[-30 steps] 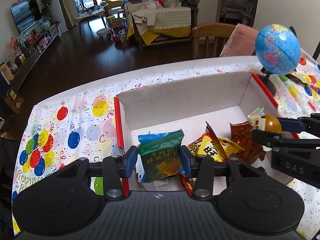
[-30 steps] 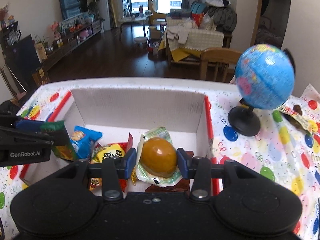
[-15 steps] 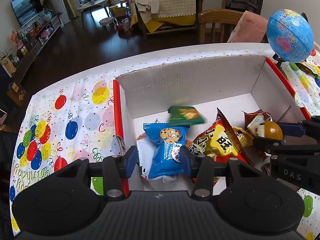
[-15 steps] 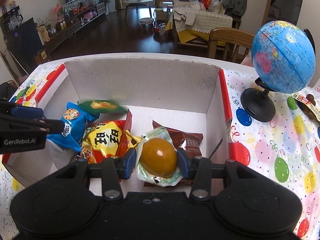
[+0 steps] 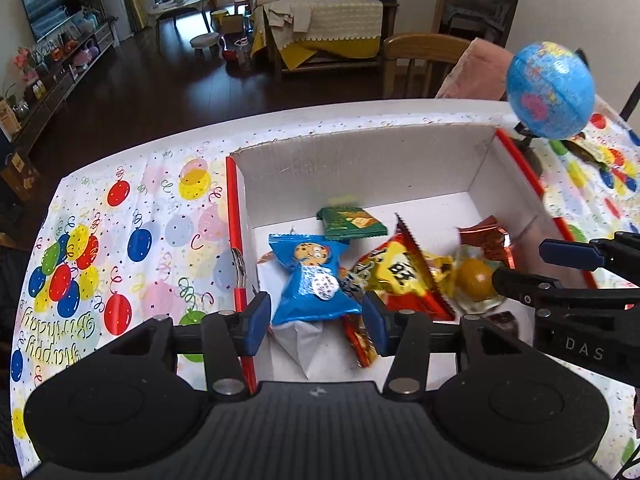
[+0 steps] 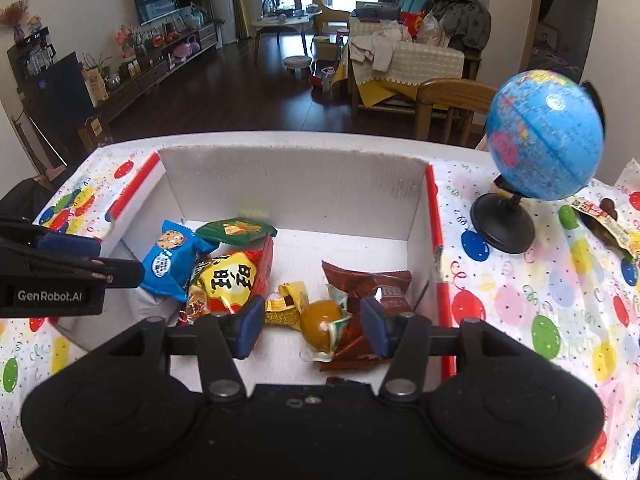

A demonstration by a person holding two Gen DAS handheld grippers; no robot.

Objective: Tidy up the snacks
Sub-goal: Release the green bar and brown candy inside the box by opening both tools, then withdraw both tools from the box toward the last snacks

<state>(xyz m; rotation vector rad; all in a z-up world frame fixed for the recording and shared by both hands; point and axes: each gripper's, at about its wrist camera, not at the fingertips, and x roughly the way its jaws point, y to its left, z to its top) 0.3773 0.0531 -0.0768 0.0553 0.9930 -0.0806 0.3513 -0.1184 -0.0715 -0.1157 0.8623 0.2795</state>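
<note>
Right tool [image 6: 312,330] over crinkly foil packets [image 6: 366,284]

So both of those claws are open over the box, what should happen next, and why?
Probably swing the right hand-held gripper rightward, past the globe, toward the snack packet lying on the tablecloth. That gripper is open and holds nothing, the other snacks lie inside the box, and that packet seems the only one outside it.

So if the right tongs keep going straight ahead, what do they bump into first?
Probably the orange jelly cup lying in the box, right between the open right tongs; depth is hard to judge.
</note>
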